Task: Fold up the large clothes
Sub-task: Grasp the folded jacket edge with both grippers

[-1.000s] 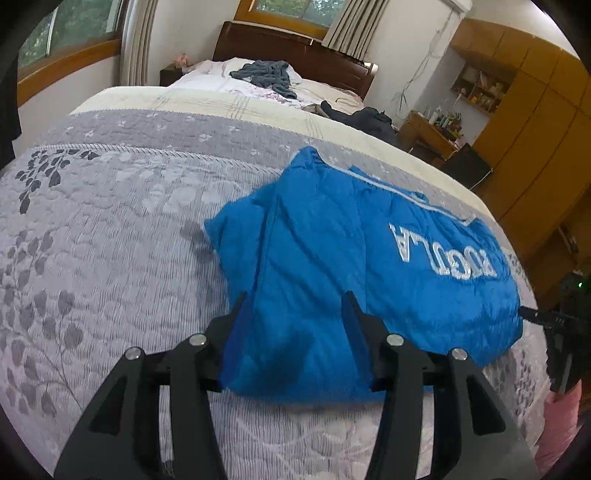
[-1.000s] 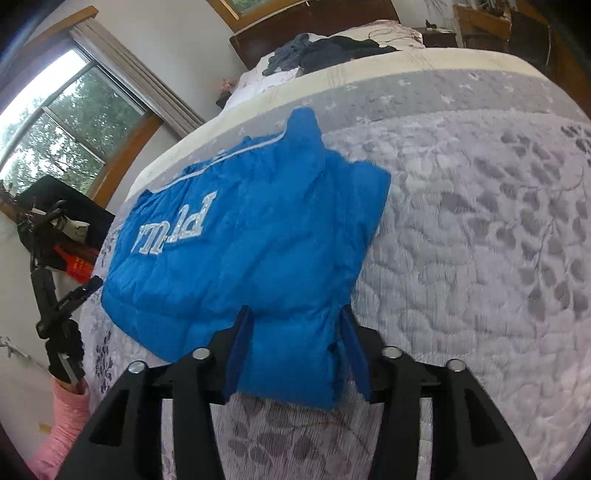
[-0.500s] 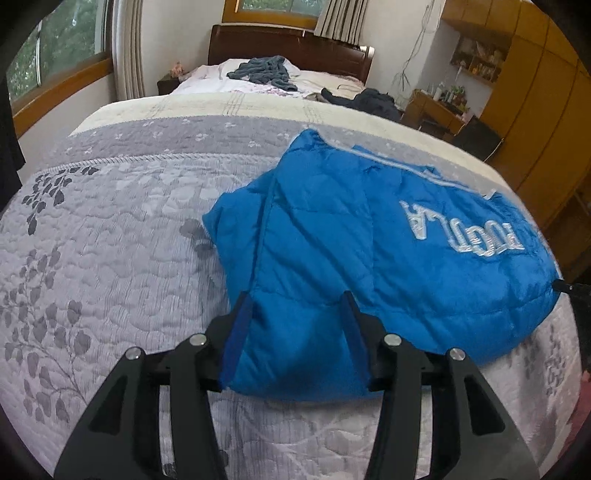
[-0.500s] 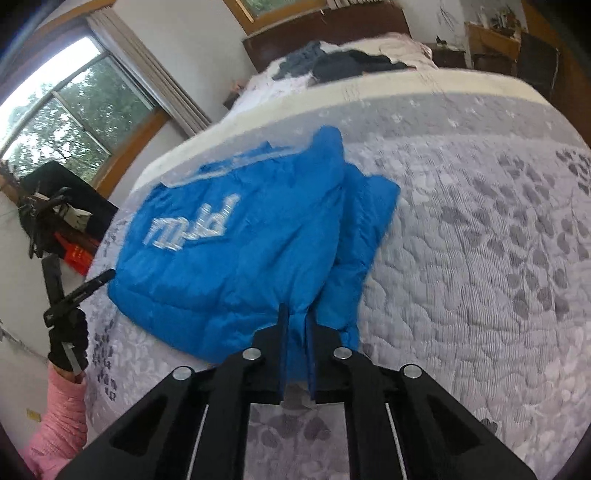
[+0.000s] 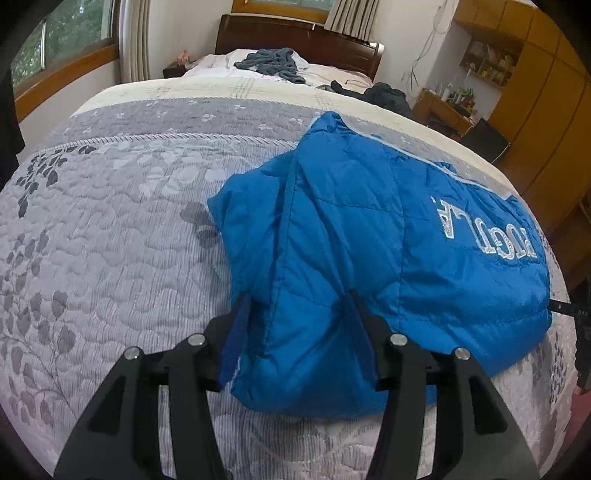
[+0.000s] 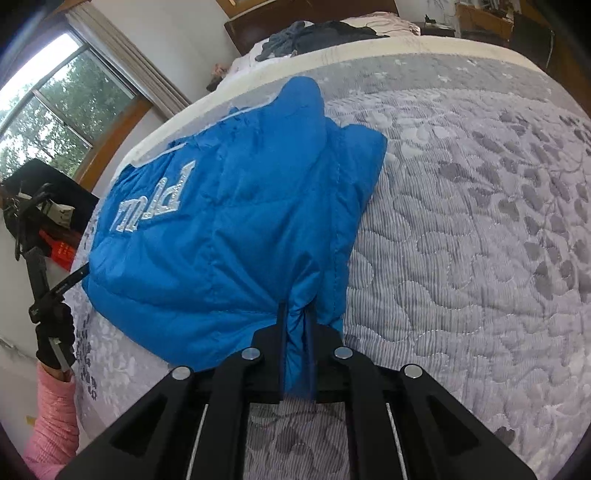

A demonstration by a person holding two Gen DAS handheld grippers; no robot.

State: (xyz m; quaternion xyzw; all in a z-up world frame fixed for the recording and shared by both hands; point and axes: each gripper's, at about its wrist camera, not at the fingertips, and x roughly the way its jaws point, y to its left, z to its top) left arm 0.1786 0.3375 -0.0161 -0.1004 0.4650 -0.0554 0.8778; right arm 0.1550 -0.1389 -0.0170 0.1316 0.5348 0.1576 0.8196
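Note:
A blue puffer jacket [image 5: 369, 229] with silver lettering lies folded on the grey quilted bedspread [image 5: 110, 240]. My left gripper [image 5: 297, 299] is open, its blue-padded fingers [image 5: 236, 328] straddling the jacket's near corner. In the right wrist view the jacket [image 6: 229, 221] bunches into my right gripper [image 6: 295, 314], which is shut on a fold of its near edge. The left gripper [image 6: 48, 295], held by a gloved hand with a pink sleeve [image 6: 51, 417], shows at the jacket's left side. The right gripper [image 5: 580, 317] peeks in at the left wrist view's right edge.
Dark clothes [image 5: 273, 62] lie at the far end by the wooden headboard [image 5: 295, 33]. A wooden wardrobe [image 5: 546, 110] and desk [image 5: 443, 107] stand on the right. Windows line the left wall. The quilt [image 6: 480, 240] stretches to the jacket's right.
My right gripper closed on the jacket's near edge and now holds it bunched. The left gripper stayed open around its corner, with the view shifted slightly.

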